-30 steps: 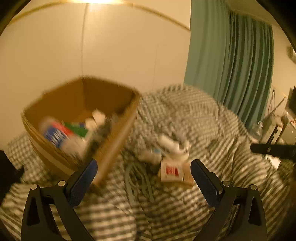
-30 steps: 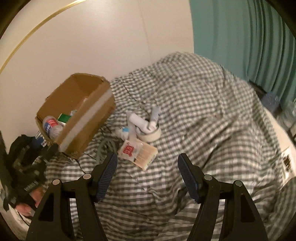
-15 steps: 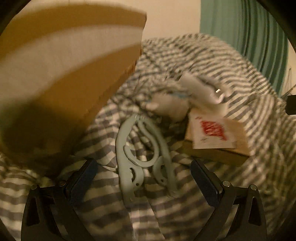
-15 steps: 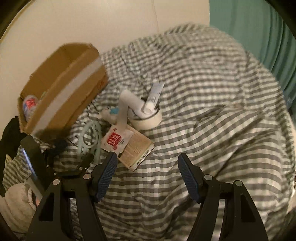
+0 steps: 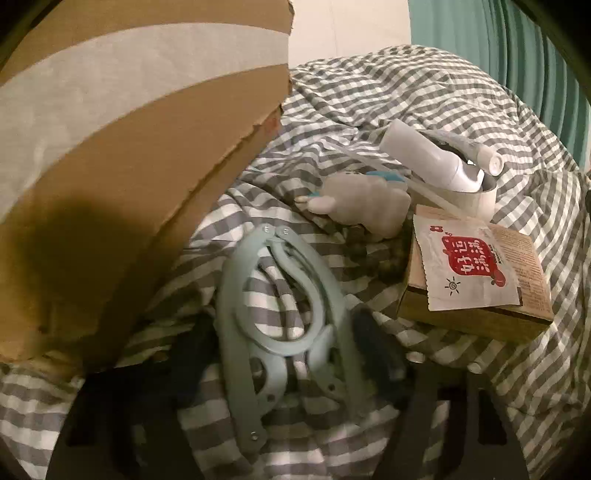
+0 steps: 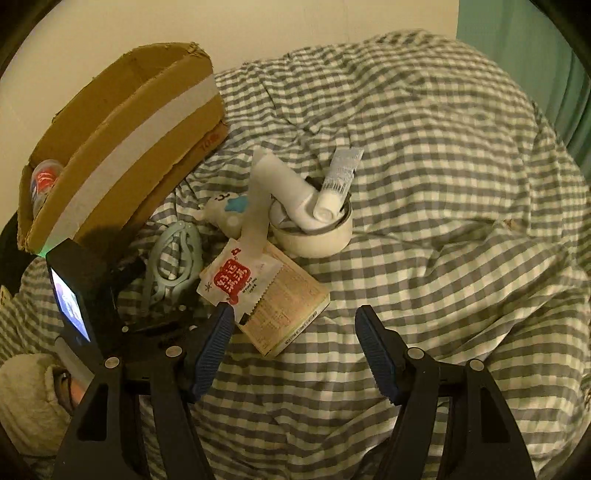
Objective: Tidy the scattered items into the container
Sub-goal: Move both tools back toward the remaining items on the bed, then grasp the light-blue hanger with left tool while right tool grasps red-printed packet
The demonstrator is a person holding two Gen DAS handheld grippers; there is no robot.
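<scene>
A pale green folding hanger (image 5: 284, 325) lies on the checked bedcover, right in front of my left gripper (image 5: 286, 373). Its blue fingers stand open on either side of the hanger's lower part and look dark and blurred. The hanger also shows in the right wrist view (image 6: 173, 254). A taped cardboard box (image 6: 122, 177) stands to the left and holds a bottle with a red label (image 6: 44, 179). My right gripper (image 6: 295, 350) is open and empty, just short of a flat brown box (image 6: 286, 306) with a red-and-white sachet (image 6: 236, 278) on it.
A small white soft toy (image 6: 225, 214), a white bowl-like ring (image 6: 314, 240) holding white tubes (image 6: 338, 182), and a long white strip (image 6: 256, 218) lie behind the flat box. The checked bedcover (image 6: 443, 184) bulges to the right. Teal curtains (image 5: 498, 33) hang behind.
My left gripper has dropped from above the box down to the hanger, which now lies between its fingers. My right gripper has moved forward and down toward the flat box.
</scene>
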